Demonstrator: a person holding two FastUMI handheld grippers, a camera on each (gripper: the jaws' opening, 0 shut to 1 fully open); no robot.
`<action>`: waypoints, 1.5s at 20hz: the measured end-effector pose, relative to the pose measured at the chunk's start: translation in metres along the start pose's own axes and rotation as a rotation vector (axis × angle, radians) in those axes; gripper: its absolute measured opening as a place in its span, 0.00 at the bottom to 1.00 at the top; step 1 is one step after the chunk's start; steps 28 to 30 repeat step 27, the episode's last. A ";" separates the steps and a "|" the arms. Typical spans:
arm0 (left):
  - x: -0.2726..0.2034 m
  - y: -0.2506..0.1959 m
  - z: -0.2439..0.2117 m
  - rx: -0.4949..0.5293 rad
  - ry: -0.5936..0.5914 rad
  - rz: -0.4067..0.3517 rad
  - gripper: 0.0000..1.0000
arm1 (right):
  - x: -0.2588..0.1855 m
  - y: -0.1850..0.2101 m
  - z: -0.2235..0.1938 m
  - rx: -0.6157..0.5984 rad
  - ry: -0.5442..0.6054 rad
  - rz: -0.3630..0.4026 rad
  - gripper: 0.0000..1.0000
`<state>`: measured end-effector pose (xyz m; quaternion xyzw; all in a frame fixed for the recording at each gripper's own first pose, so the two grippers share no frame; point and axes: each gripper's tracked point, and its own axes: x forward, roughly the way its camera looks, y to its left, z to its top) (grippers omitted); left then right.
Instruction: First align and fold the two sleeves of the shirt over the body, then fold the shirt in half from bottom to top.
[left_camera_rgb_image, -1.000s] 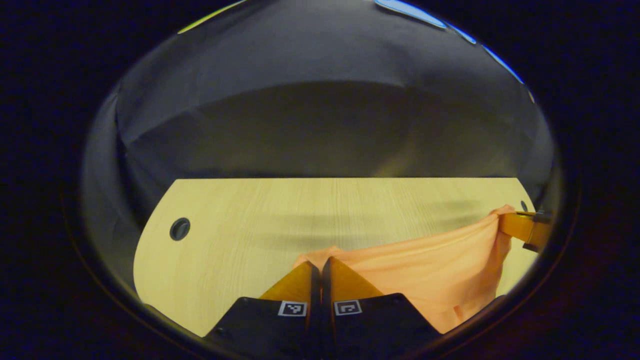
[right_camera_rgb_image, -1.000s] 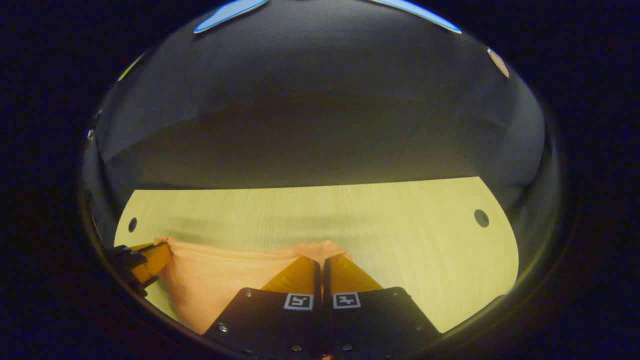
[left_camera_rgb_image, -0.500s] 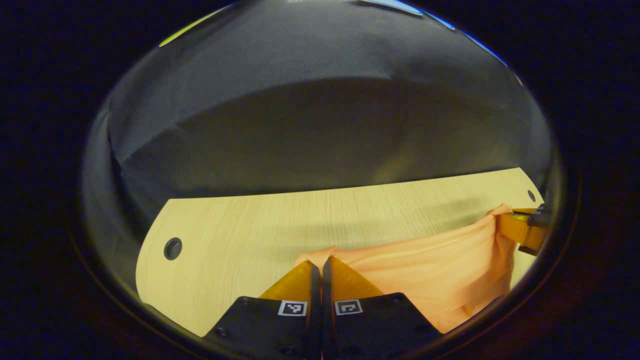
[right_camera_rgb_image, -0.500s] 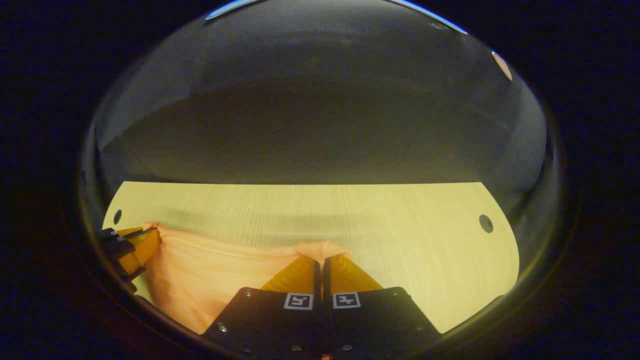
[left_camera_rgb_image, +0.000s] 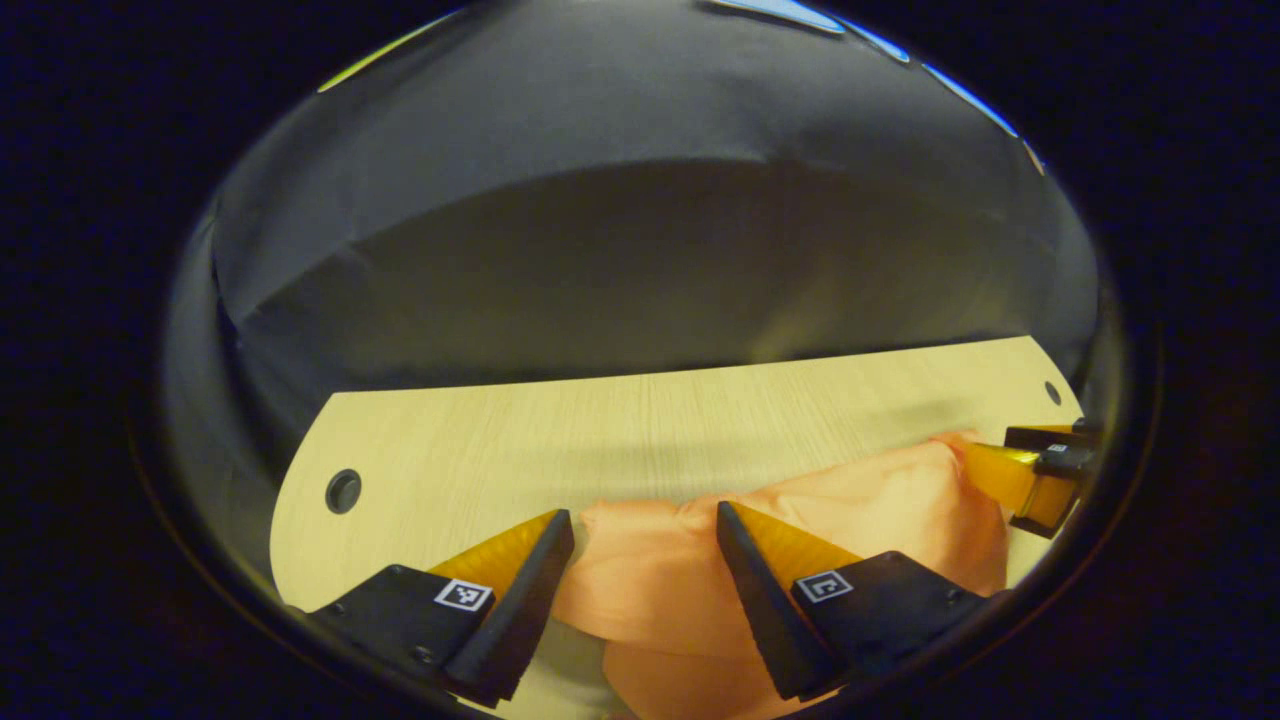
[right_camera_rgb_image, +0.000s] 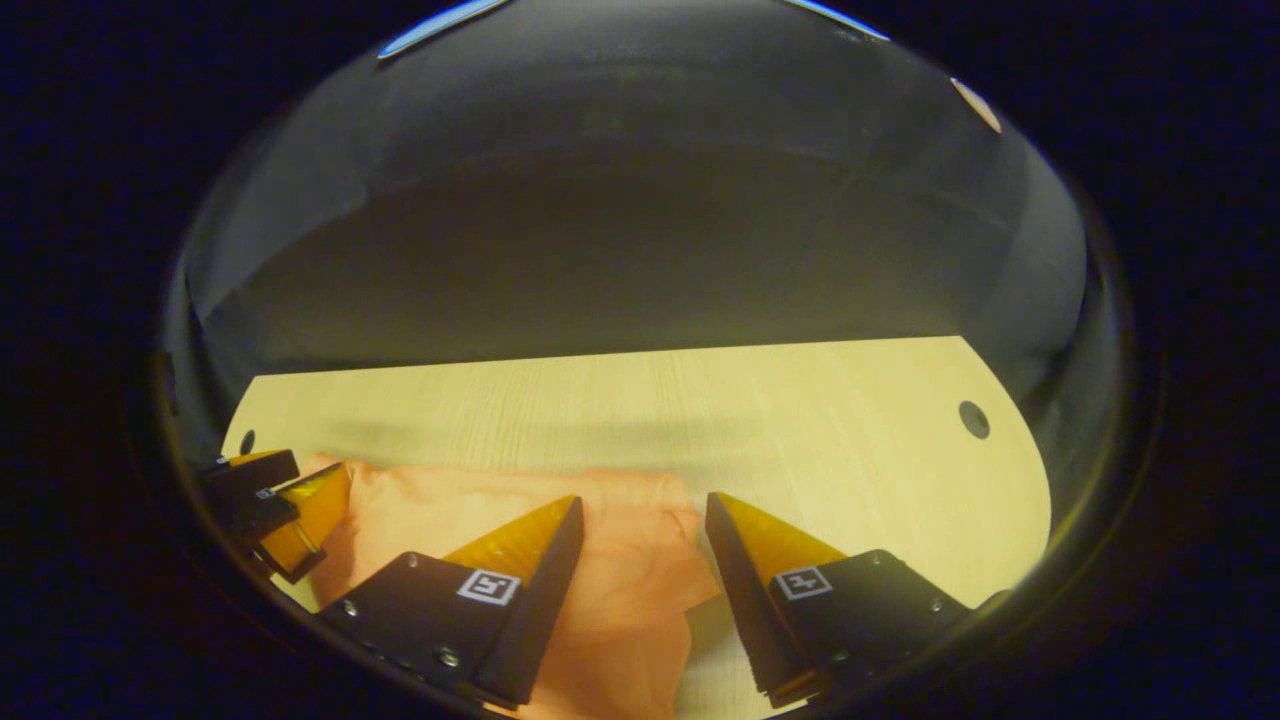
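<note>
On bench (left_camera_rgb_image: 640, 430): shirt (left_camera_rgb_image: 650, 580) lies bunched near the front edge; left gripper (left_camera_rgb_image: 640, 525) jaws open, spread either side of the cloth, not gripping; right gripper (right_camera_rgb_image: 640, 510) jaws likewise open over the shirt's other end; each gripper shows at the far shirt end in the other's view.
</note>
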<state>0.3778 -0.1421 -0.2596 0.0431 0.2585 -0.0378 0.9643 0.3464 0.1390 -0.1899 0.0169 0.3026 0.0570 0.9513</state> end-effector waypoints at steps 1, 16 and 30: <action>-0.004 -0.001 0.002 -0.005 0.000 -0.008 0.95 | -0.005 -0.001 0.003 -0.001 -0.008 0.000 0.81; -0.228 0.015 0.071 -0.108 -0.120 0.030 0.97 | -0.198 -0.022 0.037 -0.017 -0.156 0.080 0.83; -0.443 0.028 0.068 -0.139 -0.276 0.086 0.95 | -0.360 -0.018 0.047 -0.069 -0.342 0.176 0.83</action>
